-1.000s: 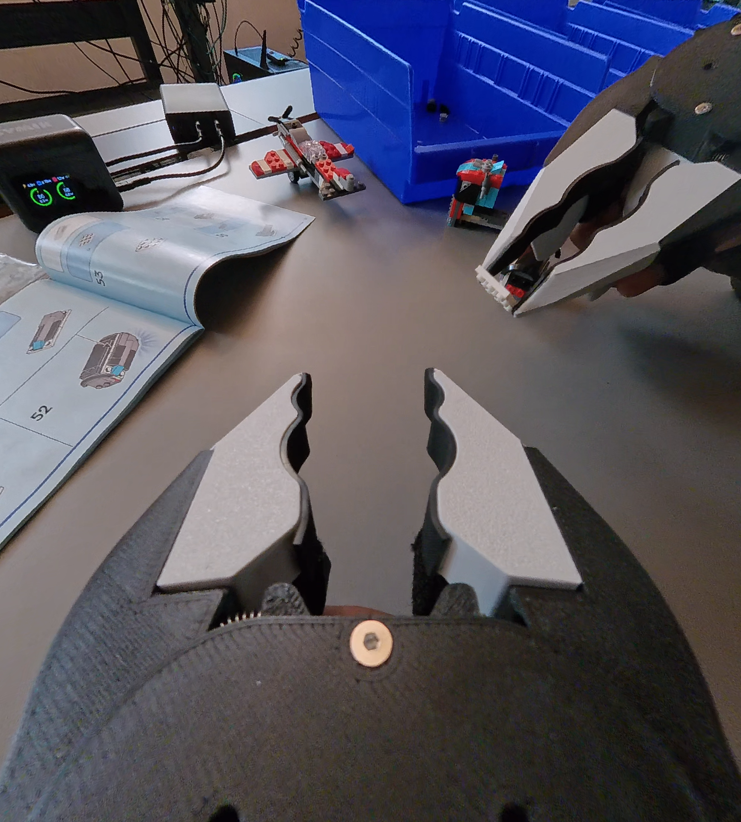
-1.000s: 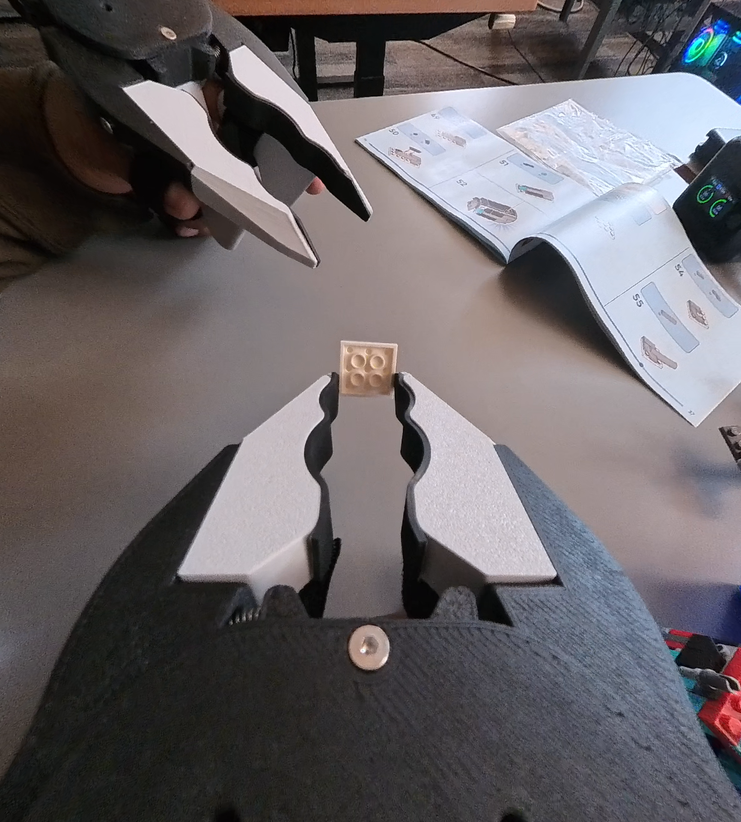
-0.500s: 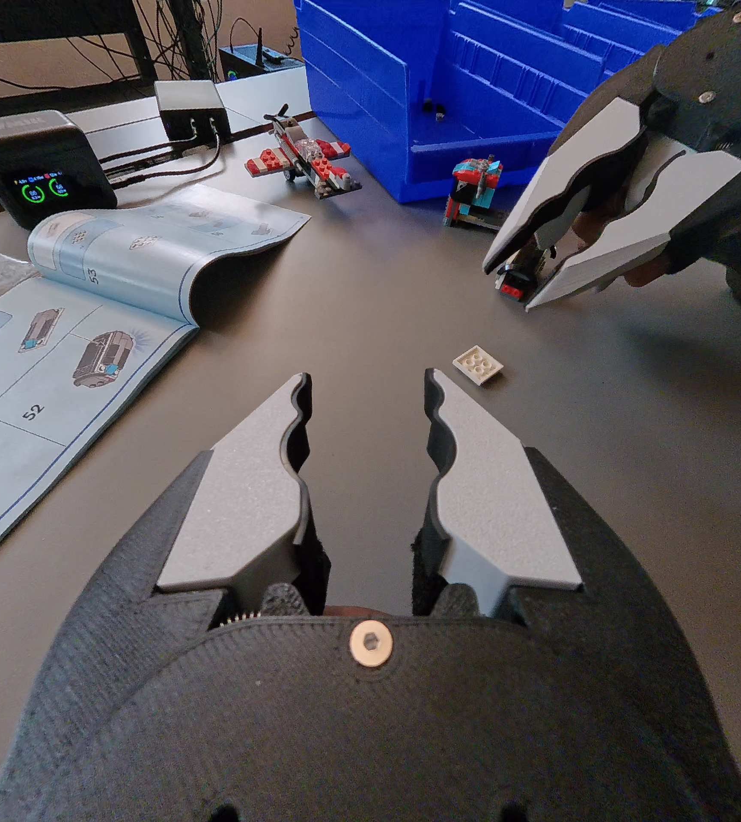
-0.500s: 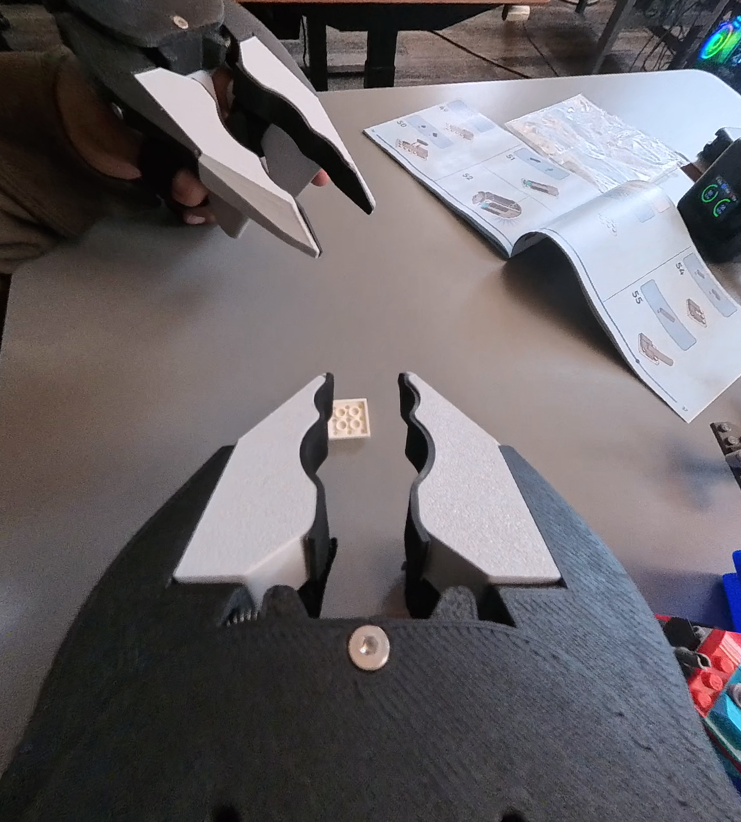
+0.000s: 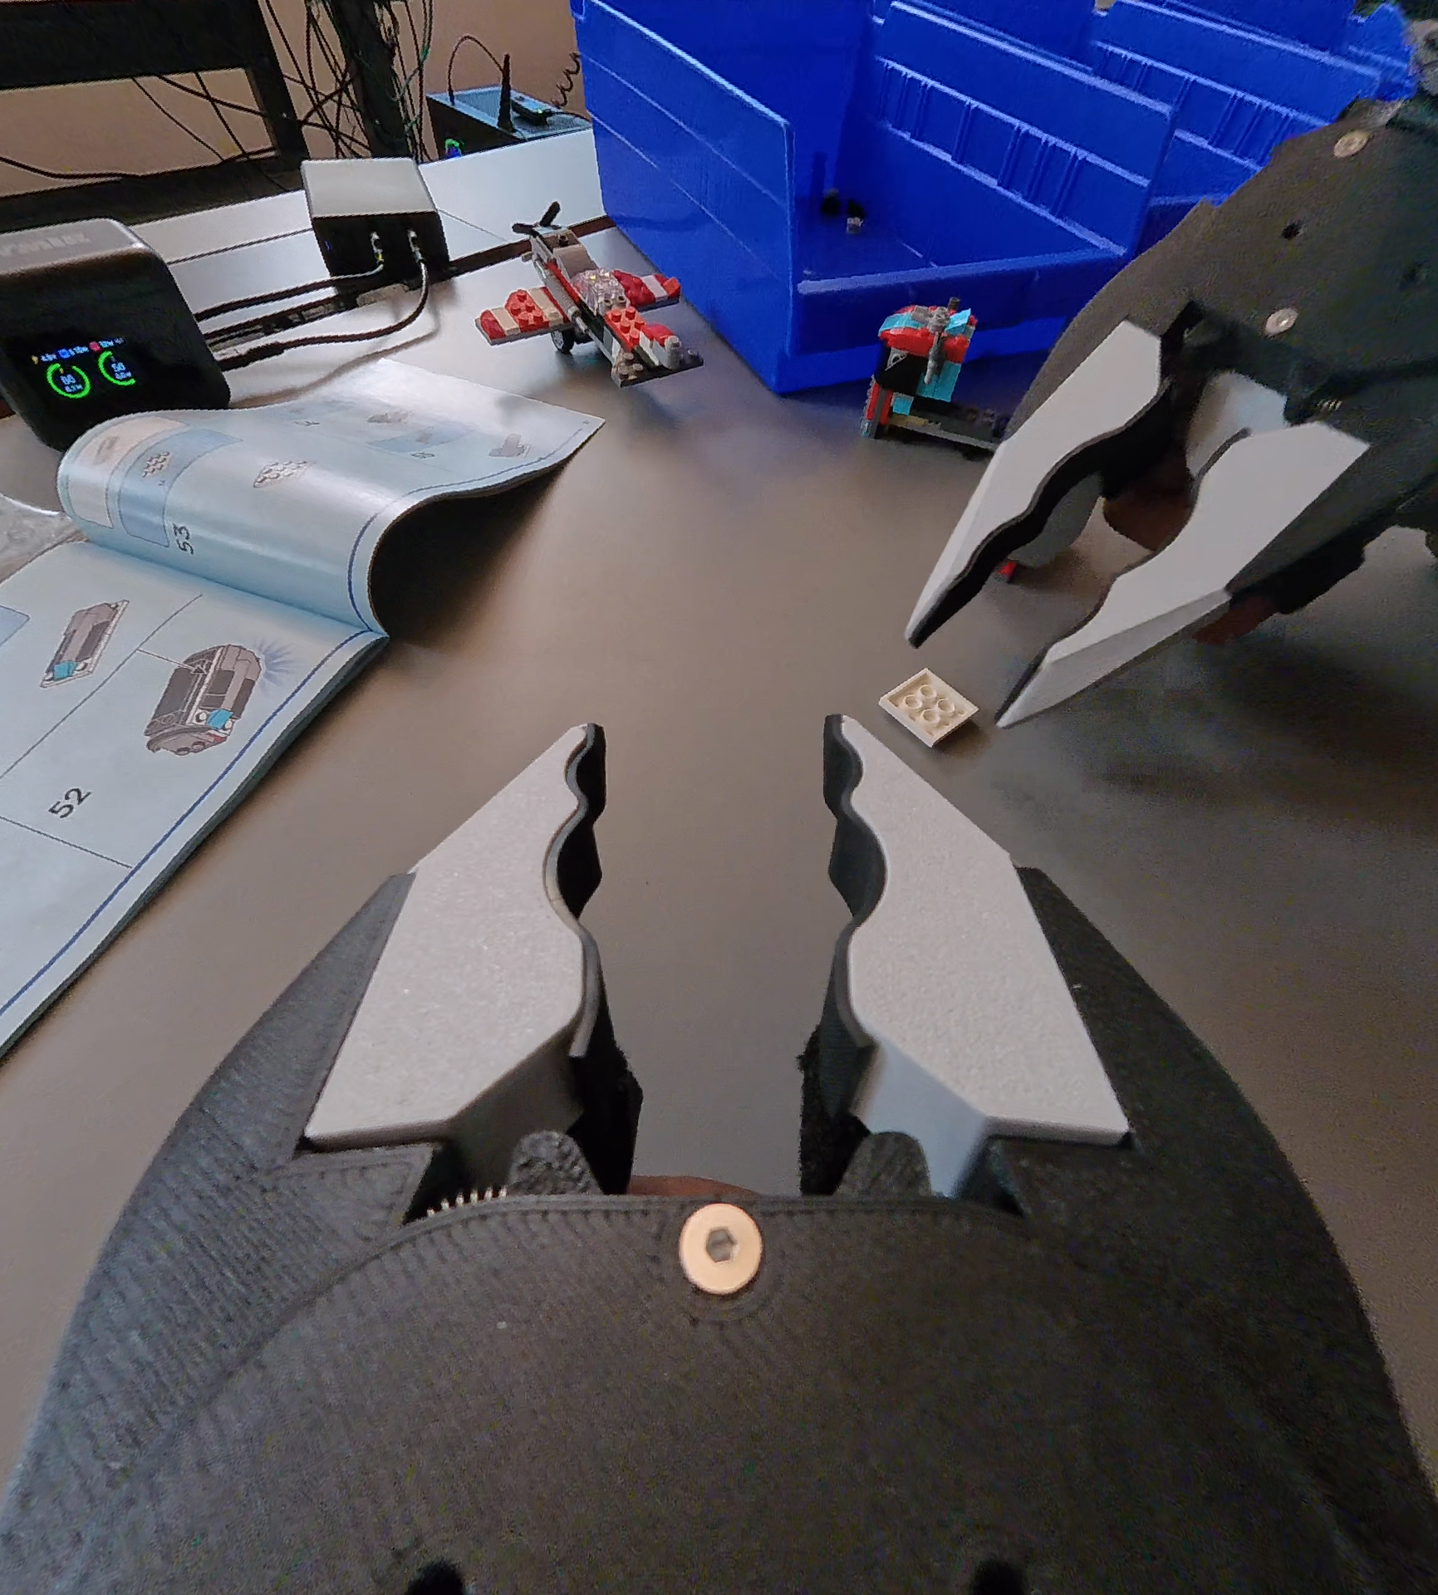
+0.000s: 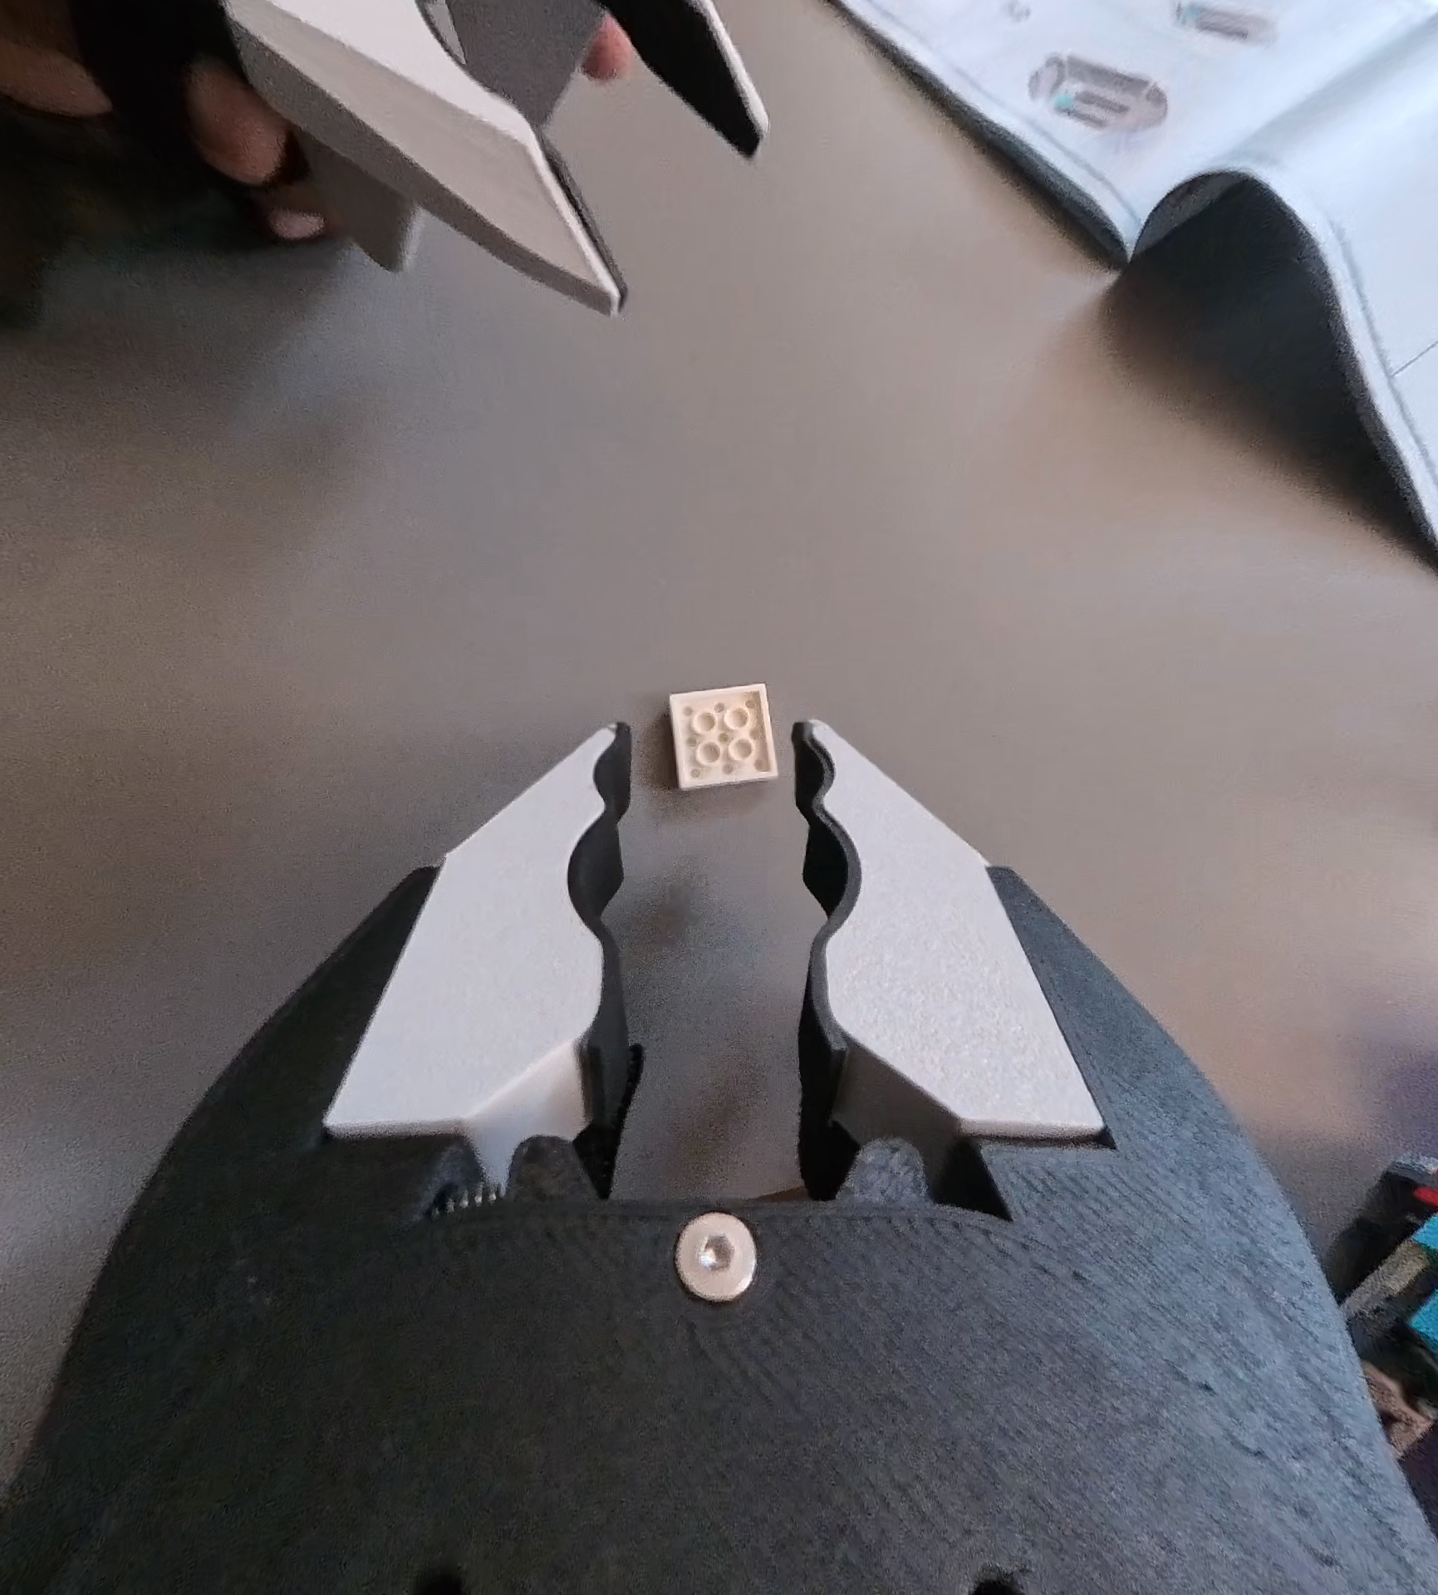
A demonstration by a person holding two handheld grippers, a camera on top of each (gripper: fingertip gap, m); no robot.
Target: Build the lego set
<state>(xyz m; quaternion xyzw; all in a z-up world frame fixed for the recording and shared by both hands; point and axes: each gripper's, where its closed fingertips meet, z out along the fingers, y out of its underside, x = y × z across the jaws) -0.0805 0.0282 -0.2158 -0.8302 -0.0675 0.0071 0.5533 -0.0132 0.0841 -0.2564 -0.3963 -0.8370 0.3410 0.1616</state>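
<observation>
A small white square brick plate (image 6: 722,736) lies flat on the grey table (image 6: 1043,604), hollow underside up. My right gripper (image 6: 711,732) is open. Its fingertips (image 6: 616,742) stand on either side of the plate's near half, with a gap on each side, not touching it. In the left wrist view the plate (image 5: 928,706) lies just below the right gripper (image 5: 957,682). My left gripper (image 5: 713,732) is open and empty above bare table, with the plate just off its right fingertip (image 5: 849,742). It also shows at the top of the right wrist view (image 6: 681,224).
An open instruction booklet (image 5: 266,483) lies at the left. Blue bins (image 5: 870,173) stand at the back. A red toy plane (image 5: 590,306) and a small red and teal brick model (image 5: 922,362) stand before them. A black device with a screen (image 5: 68,319) is at the far left.
A second ago my right gripper pinched the white plate at its tips. Its jaws opened, the plate dropped onto the table, and the gripper lowered around it. The left gripper barely moved.
</observation>
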